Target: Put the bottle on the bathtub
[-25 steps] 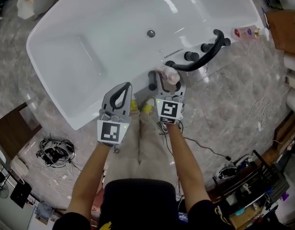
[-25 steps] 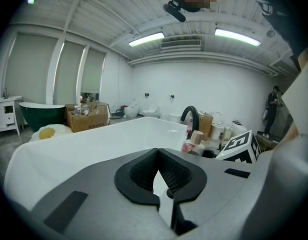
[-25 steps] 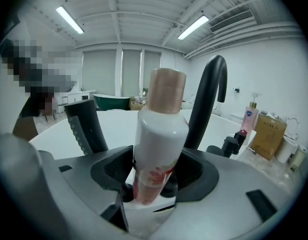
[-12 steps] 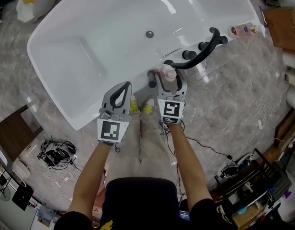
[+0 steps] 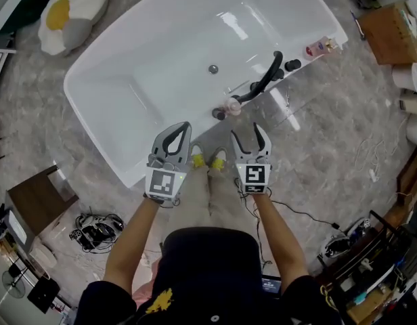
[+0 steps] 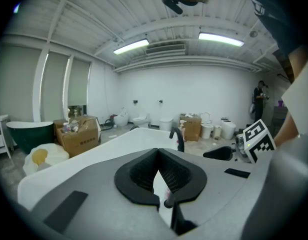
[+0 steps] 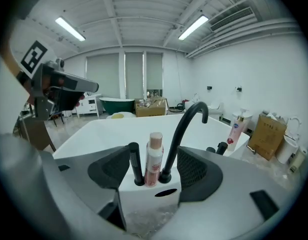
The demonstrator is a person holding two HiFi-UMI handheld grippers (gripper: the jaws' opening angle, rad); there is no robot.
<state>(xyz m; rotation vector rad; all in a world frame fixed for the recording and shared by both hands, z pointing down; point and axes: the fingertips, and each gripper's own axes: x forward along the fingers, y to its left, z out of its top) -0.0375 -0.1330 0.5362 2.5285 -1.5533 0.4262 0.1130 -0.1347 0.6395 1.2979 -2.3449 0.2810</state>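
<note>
Glossy white for the bathtub (image 5: 161,59), matte black for the faucet (image 5: 262,80). On the bottle (image 7: 153,159), a white body, a pale pink cap, red-pink print low down. Grey shells with black pads on the left gripper (image 5: 181,128) and right gripper (image 5: 248,135), each with 1 black-and-white square marker. Grey marbled veining over the floor (image 5: 317,134). White cushion (image 5: 66,15) with 1 yellow patch.

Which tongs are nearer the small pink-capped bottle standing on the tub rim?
Right. The right tongs sit open just short of the bottle, which shows straight ahead between their jaws, untouched. The left tongs, shut, are farther off, down and to the bottle's left.
</note>
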